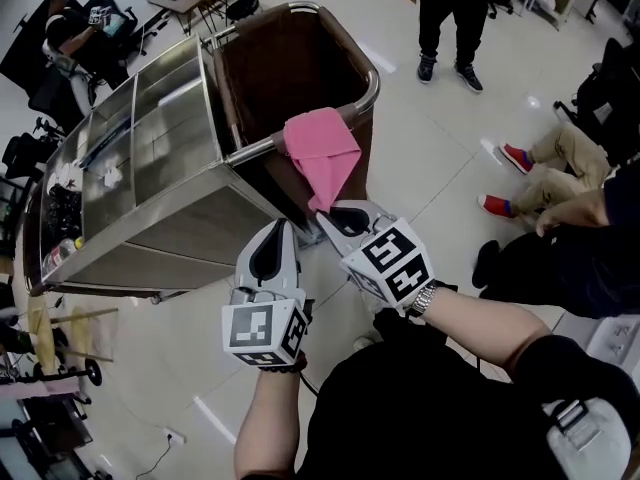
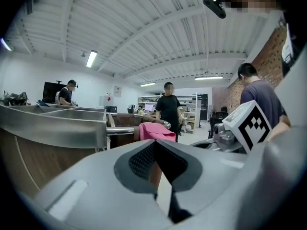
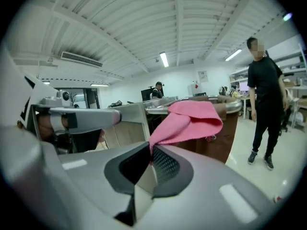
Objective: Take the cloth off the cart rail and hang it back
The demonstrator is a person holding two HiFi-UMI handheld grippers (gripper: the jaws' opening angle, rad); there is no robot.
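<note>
A pink cloth [image 1: 320,153] hangs over the curved steel rail [image 1: 372,86] at the near end of the cart, its lower corner pointing down. My right gripper [image 1: 325,214] is shut on that lower corner; in the right gripper view the cloth [image 3: 189,121] runs from the rail [image 3: 235,107] down into the closed jaws [image 3: 151,159]. My left gripper [image 1: 279,230] is to the left of it and slightly lower, shut and holding nothing. In the left gripper view the cloth [image 2: 156,131] on the rail [image 2: 120,130] lies ahead of the jaws [image 2: 154,164], apart from them.
The steel cart [image 1: 150,138] has flat top trays and a brown bag [image 1: 290,68] inside the railed end. A person in black [image 1: 450,18] stands beyond the cart. A seated person's red shoes [image 1: 515,158] are on the floor at right. Desks stand at the back.
</note>
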